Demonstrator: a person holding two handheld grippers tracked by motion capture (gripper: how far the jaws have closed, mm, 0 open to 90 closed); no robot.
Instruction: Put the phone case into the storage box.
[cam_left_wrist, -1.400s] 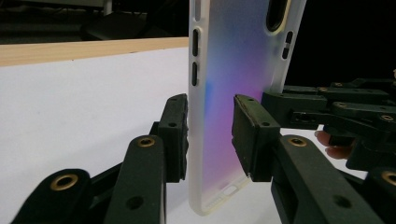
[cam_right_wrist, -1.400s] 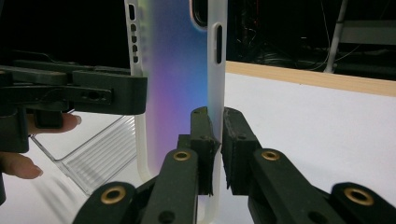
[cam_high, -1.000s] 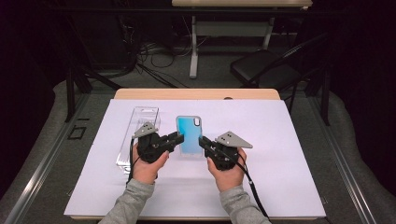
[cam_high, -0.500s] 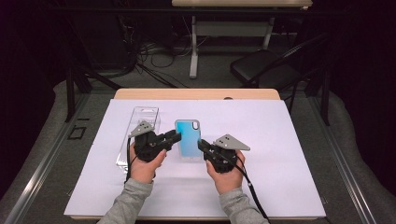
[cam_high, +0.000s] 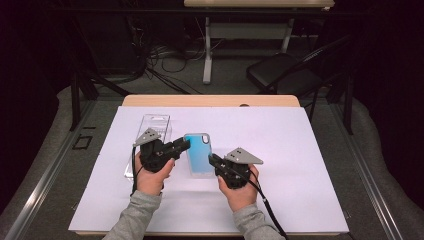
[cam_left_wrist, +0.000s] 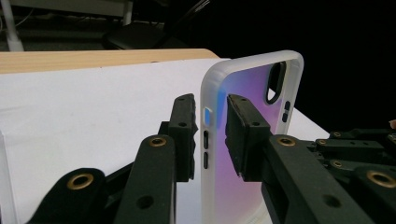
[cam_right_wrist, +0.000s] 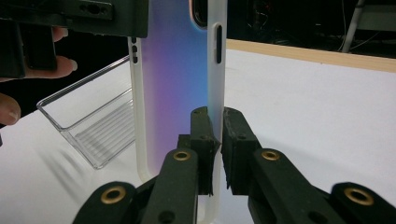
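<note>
A frosted phone case (cam_high: 200, 155) with a blue-to-purple face is held up on end over the white sheet (cam_high: 300, 165). My right gripper (cam_high: 212, 160) is shut on its right rim, and both pads pinch the rim (cam_right_wrist: 217, 126). My left gripper (cam_high: 184, 145) sits at the case's upper left edge. In the left gripper view its jaws (cam_left_wrist: 210, 116) straddle the rim of the case (cam_left_wrist: 243, 79). They have just been closing, and a thin gap still shows beside the left pad. The case (cam_right_wrist: 173, 70) reaches up past the other gripper's black body.
A clear plastic box (cam_high: 152, 127) lies on the sheet just left of the case, also visible as the clear box (cam_right_wrist: 93, 135) behind it. The wooden table edge (cam_high: 210, 101) runs along the back. A dark chair (cam_high: 280, 75) and cables are on the floor beyond.
</note>
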